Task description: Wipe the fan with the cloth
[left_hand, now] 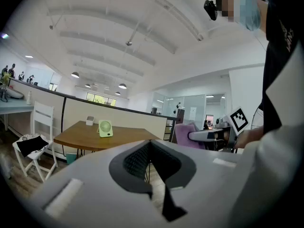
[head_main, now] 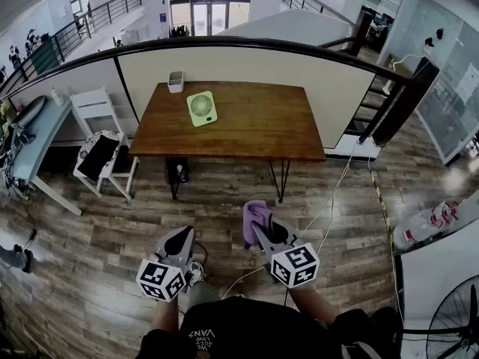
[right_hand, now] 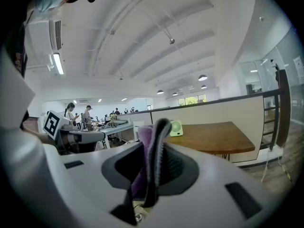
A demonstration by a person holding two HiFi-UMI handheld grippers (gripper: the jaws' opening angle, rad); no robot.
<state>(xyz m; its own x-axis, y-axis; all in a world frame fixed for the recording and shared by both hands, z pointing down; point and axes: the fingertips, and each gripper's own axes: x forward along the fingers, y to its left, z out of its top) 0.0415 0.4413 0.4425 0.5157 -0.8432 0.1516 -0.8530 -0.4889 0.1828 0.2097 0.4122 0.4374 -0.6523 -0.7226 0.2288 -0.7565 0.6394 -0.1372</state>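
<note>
A small pale green fan [head_main: 201, 108] stands on the wooden table [head_main: 254, 129], far ahead of both grippers. It also shows small in the left gripper view, the fan [left_hand: 105, 128], and in the right gripper view, the fan [right_hand: 176, 128]. My right gripper [head_main: 257, 227] is shut on a purple cloth [head_main: 254, 217], which hangs between its jaws; the same cloth [right_hand: 144, 141] fills the jaw gap up close. My left gripper [head_main: 179, 240] is shut with nothing in it, held over the wood floor beside the right one.
A small white box [head_main: 176, 81] sits at the table's back left corner. A white folding chair [head_main: 101, 144] with a dark cloth stands left of the table. A cable [head_main: 329, 204] runs across the floor on the right. A floor fan [head_main: 453, 320] stands at lower right.
</note>
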